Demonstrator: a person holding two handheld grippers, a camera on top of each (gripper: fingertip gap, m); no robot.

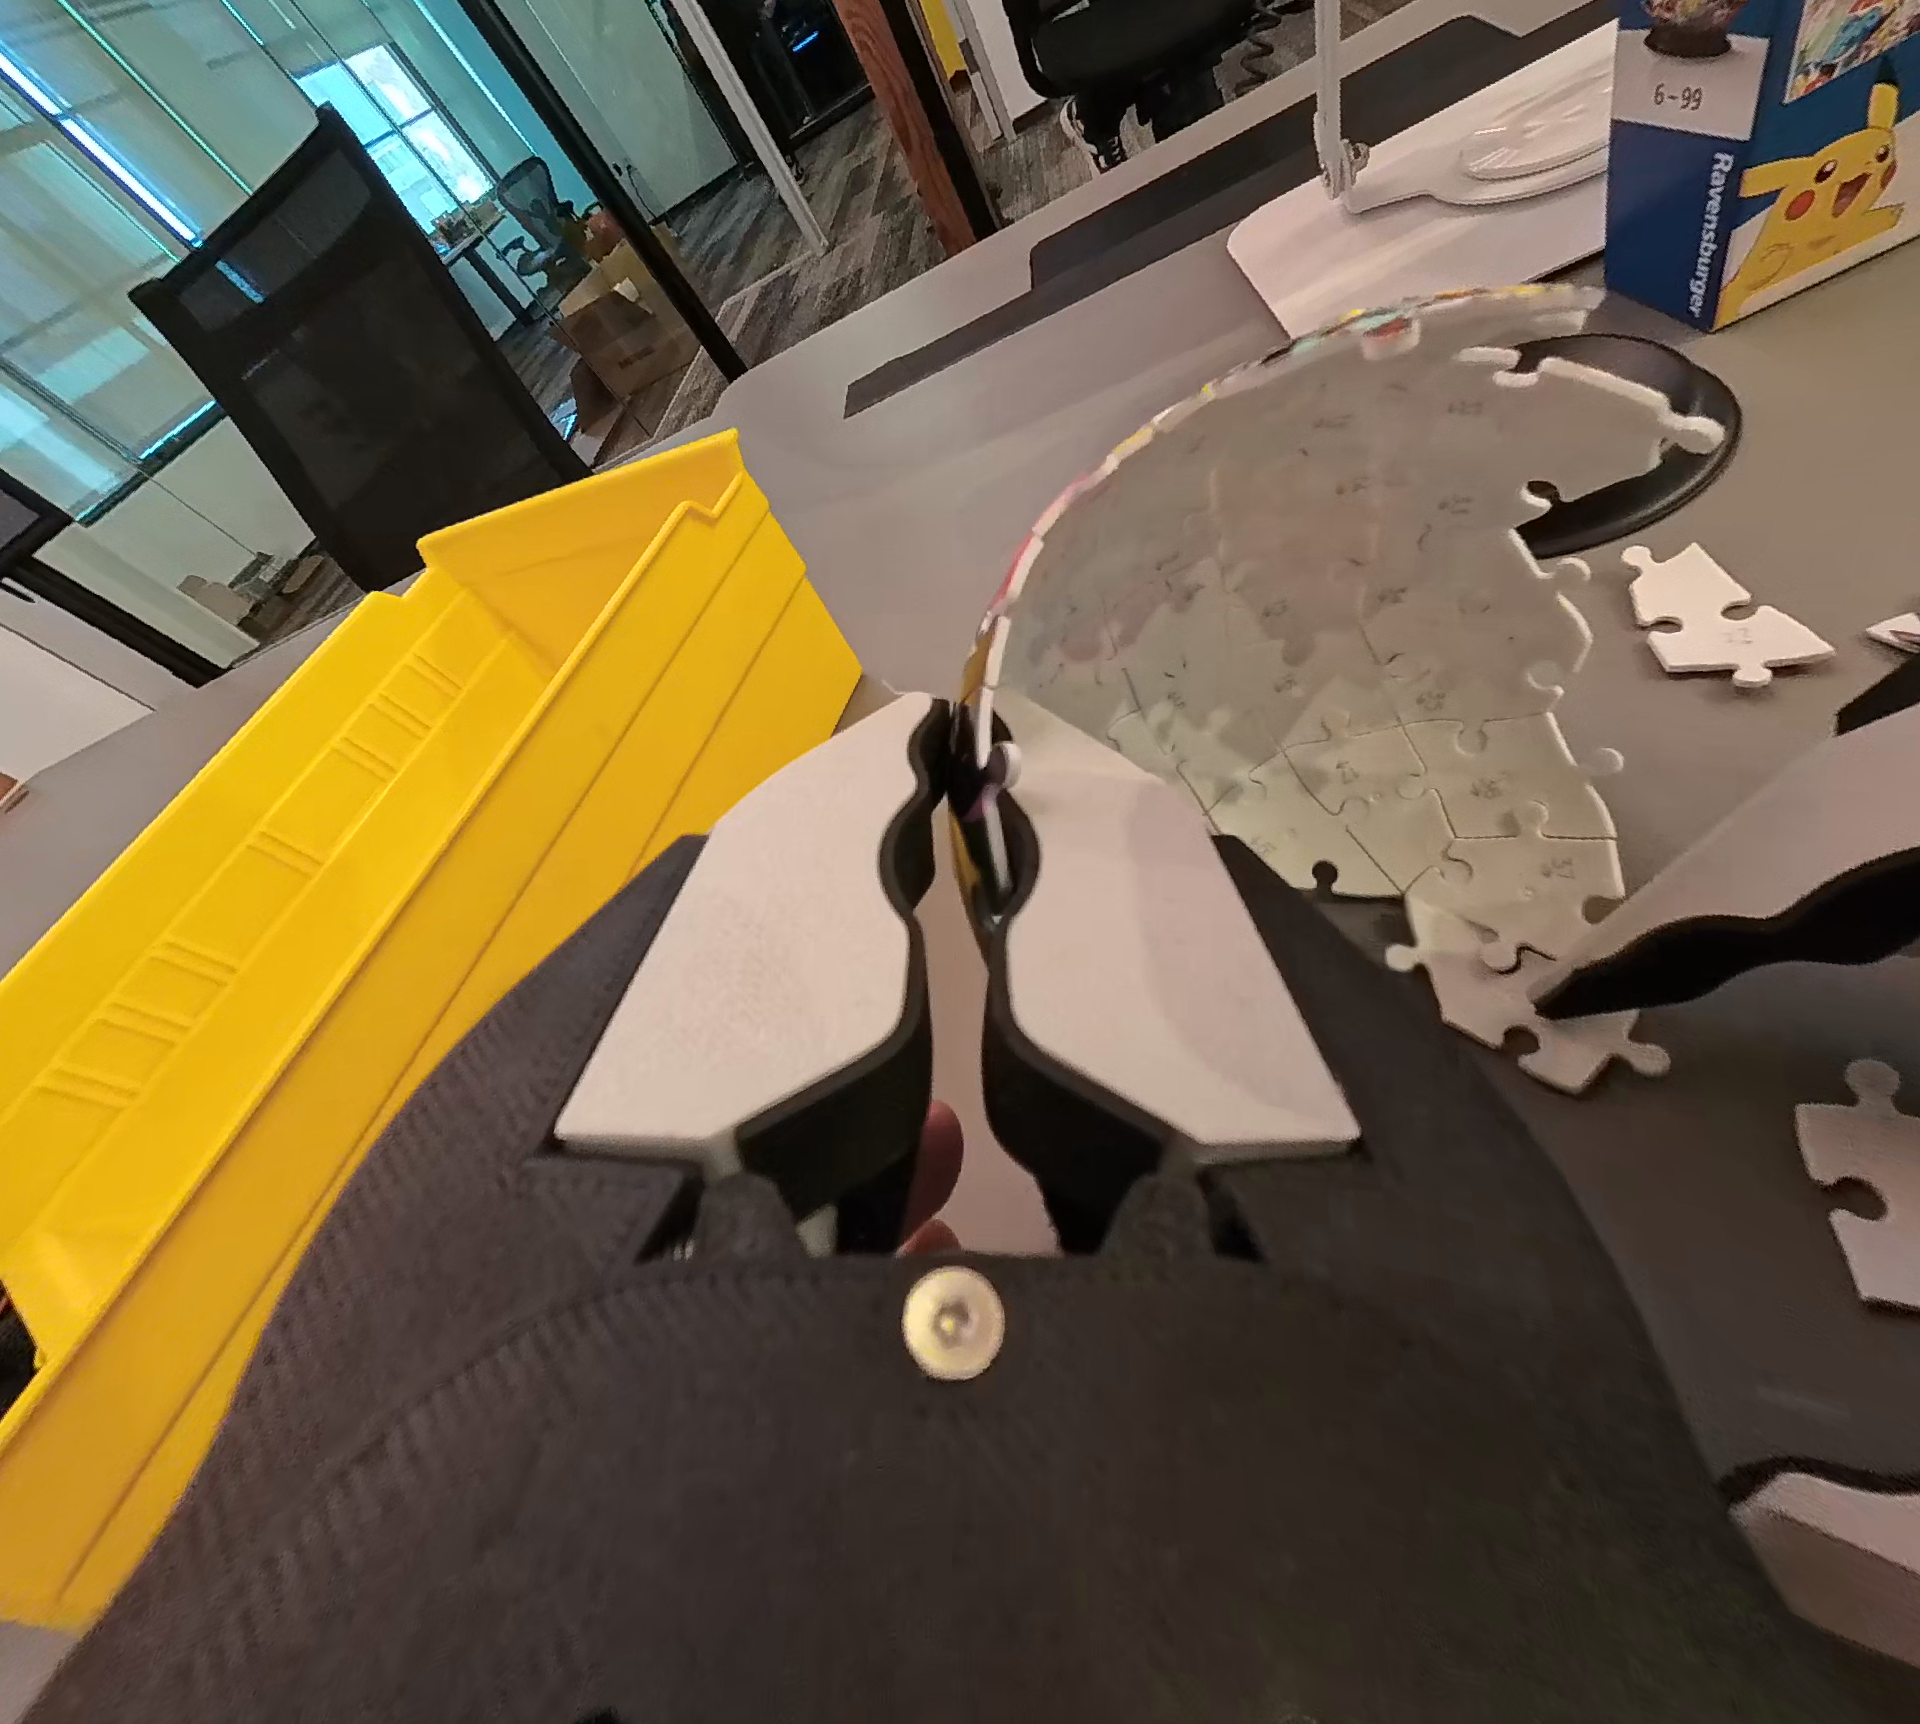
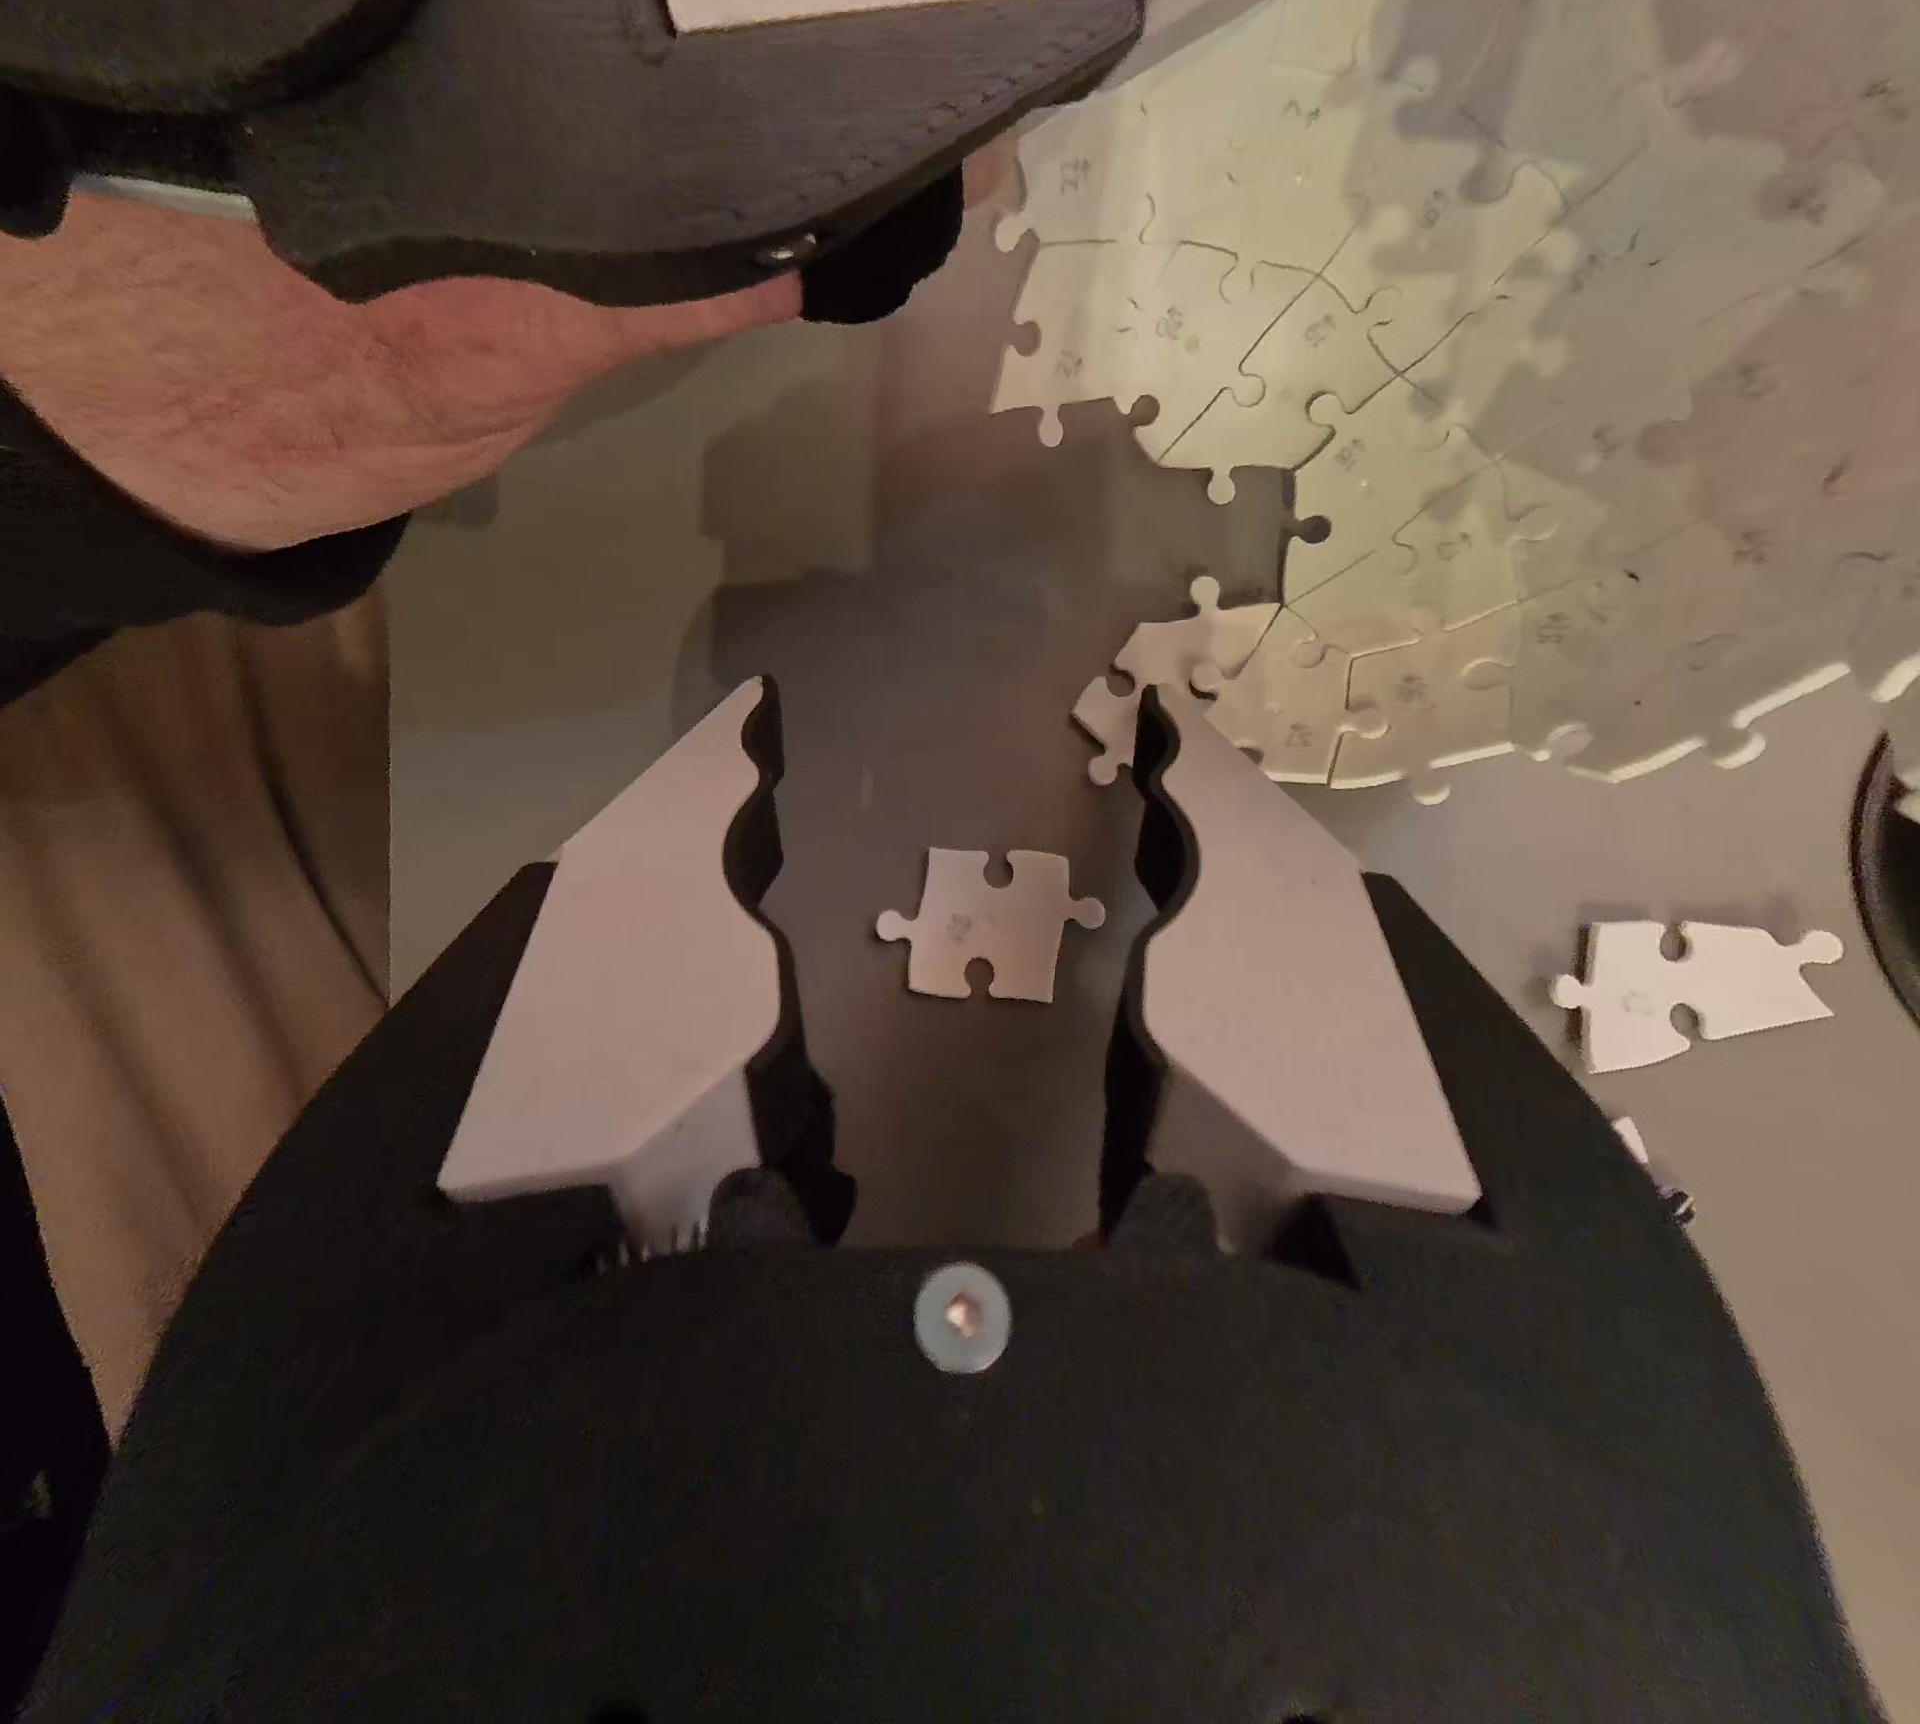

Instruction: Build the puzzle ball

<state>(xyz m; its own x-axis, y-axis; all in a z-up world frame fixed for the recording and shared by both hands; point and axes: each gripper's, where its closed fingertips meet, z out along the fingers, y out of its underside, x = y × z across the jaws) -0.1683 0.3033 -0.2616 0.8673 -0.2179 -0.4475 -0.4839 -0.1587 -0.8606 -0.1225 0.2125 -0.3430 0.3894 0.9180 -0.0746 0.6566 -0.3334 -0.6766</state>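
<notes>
Two grippers in play. Biggest item, yellow bin [image 1: 436, 843], fills 9 o'clock of my left wrist view, resting on the grey table [image 1: 1756, 1186]. Next, the partly built puzzle ball [image 1: 1320, 614]: a curved shell with its pale numbered inner side facing me, at 1 to 2 o'clock, rim jagged with tabs. Blue puzzle box [image 1: 1766, 64] stands upright at 1 o'clock, well behind the shell. My left gripper [image 1: 971, 801] is pressed together, pinching the shell's edge between its pads. My right gripper [image 2: 956, 708] is spread wide, nothing between the fingers; its right fingertip [image 2: 1153, 718] is touching, or just over, a piece [image 2: 1164, 656] at the shell's lower edge, can't tell which. Loose piece [image 2: 987, 936] lies flat on the table at 12 o'clock between the open fingers. Another loose piece [image 2: 1704, 988] lies at 3 o'clock, apart from the shell.
</notes>
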